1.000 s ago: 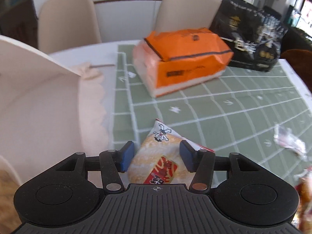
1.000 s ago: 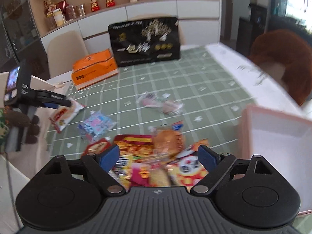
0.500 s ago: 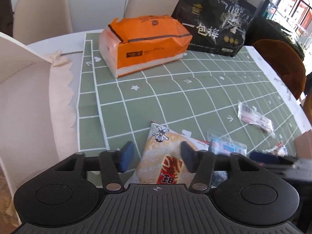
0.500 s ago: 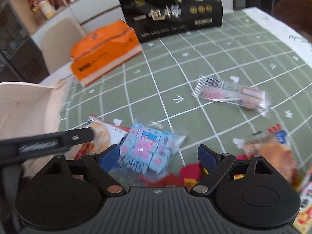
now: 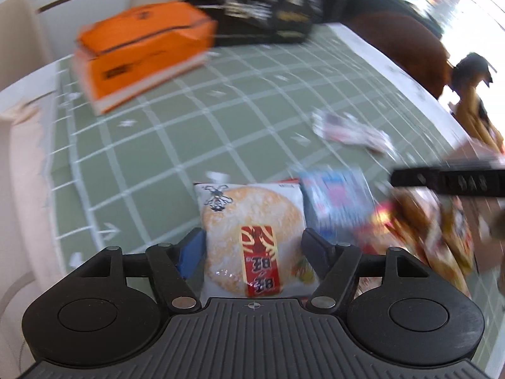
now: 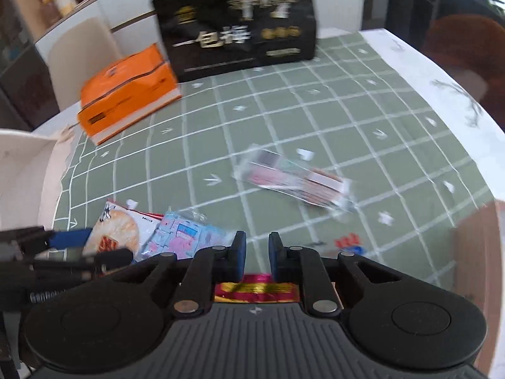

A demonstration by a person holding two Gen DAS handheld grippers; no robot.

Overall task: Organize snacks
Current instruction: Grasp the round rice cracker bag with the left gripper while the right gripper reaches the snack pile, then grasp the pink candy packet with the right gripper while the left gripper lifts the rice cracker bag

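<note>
My left gripper (image 5: 251,248) is open, its fingers on either side of a rice cracker packet (image 5: 252,230) that lies on the green checked tablecloth (image 5: 189,126). The packet also shows in the right wrist view (image 6: 118,233), with the left gripper (image 6: 88,246) around it. A blue and pink snack pack (image 5: 334,195) lies just right of it and shows in the right wrist view (image 6: 186,237). My right gripper (image 6: 255,252) is nearly shut, with a narrow gap between its fingers. A red and gold wrapper (image 6: 255,290) lies below them; whether it is gripped is unclear.
An orange tissue pack (image 6: 126,94) and a black gift bag (image 6: 236,25) stand at the back. A clear-wrapped snack (image 6: 296,183) lies mid-table. Several snack packets (image 5: 426,221) are piled at the right. A white box wall (image 6: 22,170) stands at the left.
My right gripper has gone from wide open to nearly shut and has moved forward over the snack pile. My left gripper has swung right and still straddles the rice cracker packet.
</note>
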